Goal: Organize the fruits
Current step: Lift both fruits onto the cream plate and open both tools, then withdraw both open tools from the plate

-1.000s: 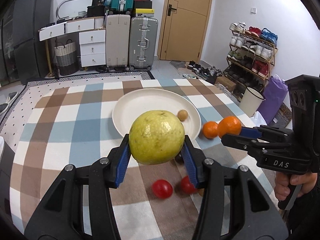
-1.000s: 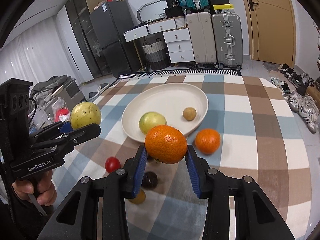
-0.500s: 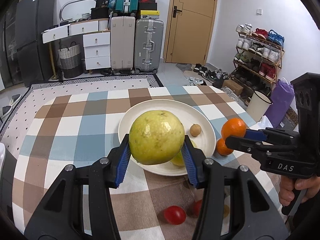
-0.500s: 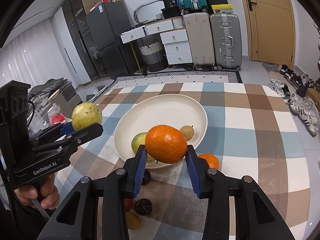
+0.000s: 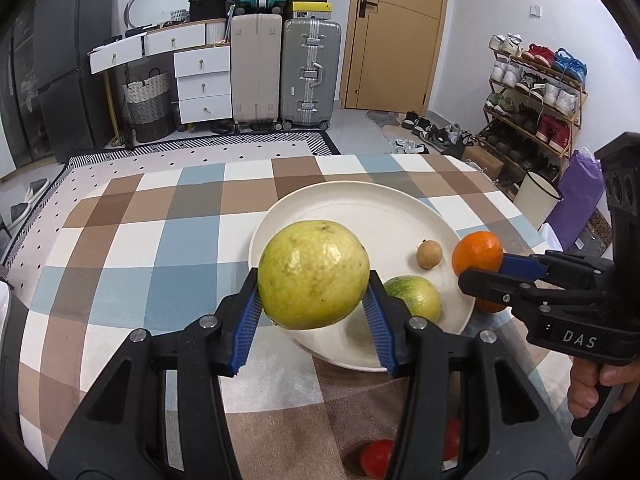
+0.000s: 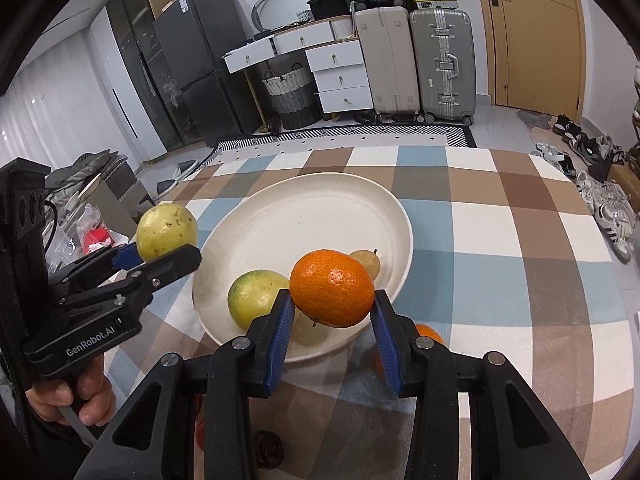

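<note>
My left gripper (image 5: 313, 300) is shut on a large yellow-green guava (image 5: 313, 274), held over the near left rim of the white plate (image 5: 360, 208). My right gripper (image 6: 331, 312) is shut on an orange (image 6: 332, 288), held above the plate's (image 6: 308, 220) near right edge. On the plate lie a green-yellow fruit (image 6: 256, 298) and a small brown round fruit (image 5: 429, 254). The guava (image 6: 166, 231) and left gripper show at the left of the right wrist view. The orange (image 5: 477, 254) shows at the right of the left wrist view.
On the checked tablecloth (image 6: 500, 248) near me lie a second orange (image 6: 429, 334), red tomatoes (image 5: 376, 456) and a dark fruit (image 6: 269, 454). A person's hand (image 6: 72, 392) holds each gripper handle. Suitcases (image 5: 284, 68), drawers and a shoe rack (image 5: 532, 92) stand beyond the table.
Both grippers have moved forward and slightly down toward the plate with their fruits. The plate now lies closer beneath them, and the loose fruits on the cloth have slid toward the bottom edge.
</note>
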Available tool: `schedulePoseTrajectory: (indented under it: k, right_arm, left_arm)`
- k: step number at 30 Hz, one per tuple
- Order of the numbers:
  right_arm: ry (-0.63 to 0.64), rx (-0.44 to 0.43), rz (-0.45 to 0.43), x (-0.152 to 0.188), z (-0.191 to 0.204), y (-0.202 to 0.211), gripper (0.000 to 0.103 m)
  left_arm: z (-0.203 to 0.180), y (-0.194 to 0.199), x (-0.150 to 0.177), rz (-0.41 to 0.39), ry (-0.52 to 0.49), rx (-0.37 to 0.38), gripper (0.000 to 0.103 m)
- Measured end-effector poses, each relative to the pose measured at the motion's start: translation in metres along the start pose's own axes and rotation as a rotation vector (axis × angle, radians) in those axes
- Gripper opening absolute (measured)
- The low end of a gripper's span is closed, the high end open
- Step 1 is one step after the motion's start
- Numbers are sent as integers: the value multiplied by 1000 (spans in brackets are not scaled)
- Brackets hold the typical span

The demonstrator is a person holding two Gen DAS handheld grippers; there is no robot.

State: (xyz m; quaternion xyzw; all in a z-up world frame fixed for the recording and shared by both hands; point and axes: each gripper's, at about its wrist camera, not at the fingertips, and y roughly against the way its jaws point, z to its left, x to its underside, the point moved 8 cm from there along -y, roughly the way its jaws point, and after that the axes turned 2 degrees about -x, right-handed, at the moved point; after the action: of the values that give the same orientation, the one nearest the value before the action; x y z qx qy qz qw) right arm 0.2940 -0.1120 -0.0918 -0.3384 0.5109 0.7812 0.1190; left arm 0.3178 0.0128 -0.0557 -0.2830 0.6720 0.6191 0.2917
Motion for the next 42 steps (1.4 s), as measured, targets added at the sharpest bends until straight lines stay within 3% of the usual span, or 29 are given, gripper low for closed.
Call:
schedulePoseTrajectory:
  k: [10,17,20,21,22,25,28,30,33,42]
  right_arm:
    - [15,10,28,-1,2,-18,40]
    - [0,18,16,-3,-3,-16,42]
    - [-14,16,-10,-5,-5,-5,53]
    - [-21,16,-17,-6,-7,-2,62]
    - [-33,16,-25,-6,-9,2,74]
    - [-63,8,-49,-4,-15,14,91]
    - [-94,10,-51,-1,-23,22,97]
    - [-103,10,-52,2,-26,28,99]
    - [-104,20,-50,6,-31,36,102]
    - [-53,66,-43,20,-32,59,102]
  left_arm:
    - [1,-31,9,64,-17,-21,46]
    - [-2,-30,8,65,-8,-8,47]
    - [0,-23,6,49,3,-12,48]
    - [1,-18,5,43,2,-10,49]
    - [1,-15,4,38,2,-10,52]
    - [3,0,2,11,-2,-15,68]
    - [5,19,1,-22,-7,-29,86]
    - [4,30,2,-35,-2,-26,87]
    - [5,44,6,-42,3,-38,102]
    - [2,77,29,-49,-13,-67,102]
